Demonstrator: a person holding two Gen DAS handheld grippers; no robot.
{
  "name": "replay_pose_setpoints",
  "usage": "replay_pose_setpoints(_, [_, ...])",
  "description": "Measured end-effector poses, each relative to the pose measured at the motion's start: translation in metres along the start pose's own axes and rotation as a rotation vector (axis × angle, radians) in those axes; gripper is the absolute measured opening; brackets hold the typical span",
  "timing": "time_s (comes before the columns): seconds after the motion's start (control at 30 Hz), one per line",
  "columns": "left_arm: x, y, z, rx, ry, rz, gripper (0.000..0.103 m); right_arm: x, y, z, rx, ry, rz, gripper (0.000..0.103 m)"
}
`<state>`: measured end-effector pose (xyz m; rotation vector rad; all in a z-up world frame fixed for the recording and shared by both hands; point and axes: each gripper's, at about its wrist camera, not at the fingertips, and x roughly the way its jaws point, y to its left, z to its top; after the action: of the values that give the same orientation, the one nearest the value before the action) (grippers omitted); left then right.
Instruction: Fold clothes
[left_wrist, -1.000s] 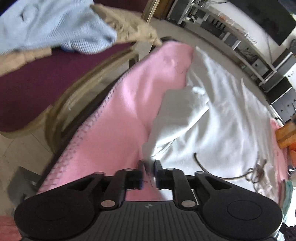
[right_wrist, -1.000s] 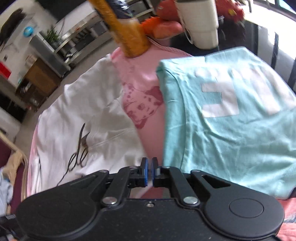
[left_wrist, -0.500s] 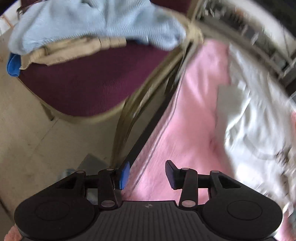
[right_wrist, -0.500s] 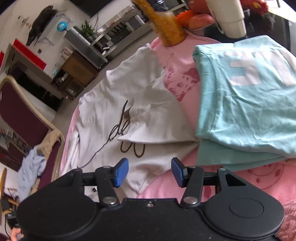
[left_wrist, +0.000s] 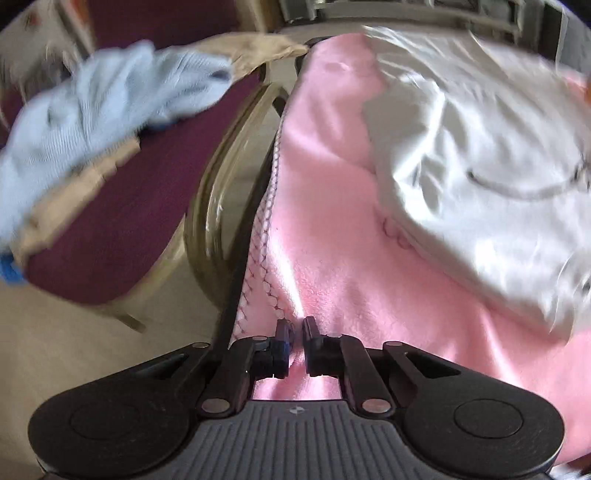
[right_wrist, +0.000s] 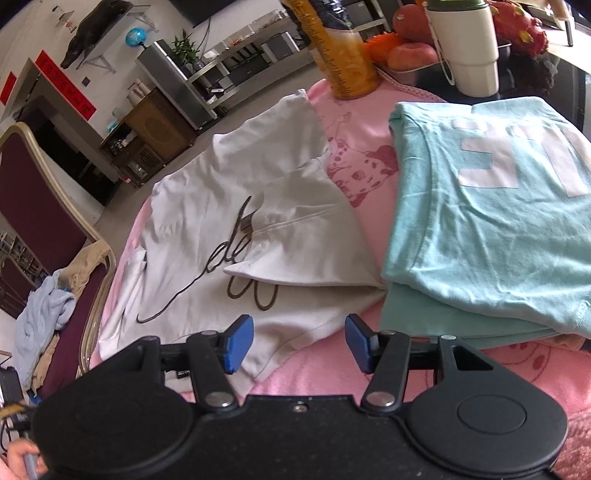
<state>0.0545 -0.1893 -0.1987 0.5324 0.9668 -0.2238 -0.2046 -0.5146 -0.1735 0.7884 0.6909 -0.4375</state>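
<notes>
The left tongs (left_wrist: 297, 341) were closing on the pink blanket's (left_wrist: 332, 258) edge, not the white shirt (right_wrist: 229, 206) spread on the table; a lift could drag everything. The right tongs (right_wrist: 299, 341) were opening, empty, over its hem.

Right gripper (right_wrist: 298, 341) at 6 o'clock, jaws opening, nothing between the pads. White shirt (right_wrist: 236, 236) with dark script at 10 o'clock, partly folded, on pink blanket (right_wrist: 369, 369). Folded teal shirt (right_wrist: 491, 221) at 2 o'clock, touching it. Yellow bottle (right_wrist: 341, 55) and white cup (right_wrist: 465, 44) at 12 o'clock. Chair (right_wrist: 44, 206) at 9 o'clock.
</notes>
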Motion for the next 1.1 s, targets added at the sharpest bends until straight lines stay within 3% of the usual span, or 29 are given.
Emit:
replay_pose_setpoints(0.07, [0.005,-0.007,-0.004,0.043,0.01,0.131,0.006,-0.001,-0.001,0.0,0.006,-0.001,-0.003,0.054])
replay_pose_setpoints(0.1, [0.008,-0.005,-0.005,0.035,0.021,0.161,0.006,-0.001,-0.002,-0.001,0.008,-0.001,-0.005,0.054])
replay_pose_setpoints(0.17, [0.014,-0.005,-0.002,0.035,0.043,0.198,0.008,-0.002,-0.002,-0.001,0.003,0.001,-0.007,0.055])
replay_pose_setpoints(0.3, [0.013,-0.001,-0.002,0.032,0.063,0.238,0.022,-0.003,-0.004,-0.001,0.009,0.003,-0.004,0.057])
replay_pose_setpoints(0.37, [0.001,0.012,-0.006,-0.031,0.06,0.206,0.034,-0.005,-0.005,0.0,0.016,-0.002,0.002,0.059])
replay_pose_setpoints(0.43, [-0.016,0.03,-0.01,-0.116,0.034,0.155,0.034,-0.008,-0.008,0.001,0.03,-0.006,0.014,0.06])
replay_pose_setpoints(0.6, [-0.054,0.053,0.0,-0.256,-0.052,-0.11,0.037,-0.019,-0.002,0.013,0.065,-0.013,0.089,0.06])
replay_pose_setpoints(0.7, [-0.07,0.046,0.016,-0.265,-0.087,-0.206,0.039,-0.033,0.018,0.032,0.029,-0.052,0.119,0.06])
replay_pose_setpoints(0.8, [-0.078,0.025,0.03,-0.236,-0.117,-0.222,0.04,-0.041,0.036,0.055,-0.04,-0.1,0.107,0.06])
replay_pose_setpoints(0.93, [-0.071,0.018,0.043,-0.223,-0.164,-0.225,0.04,-0.031,0.048,0.077,-0.153,-0.145,0.061,0.05])
replay_pose_setpoints(1.1, [-0.049,0.016,0.054,-0.222,-0.178,-0.215,0.042,0.018,0.041,0.086,-0.19,-0.065,0.098,0.049])
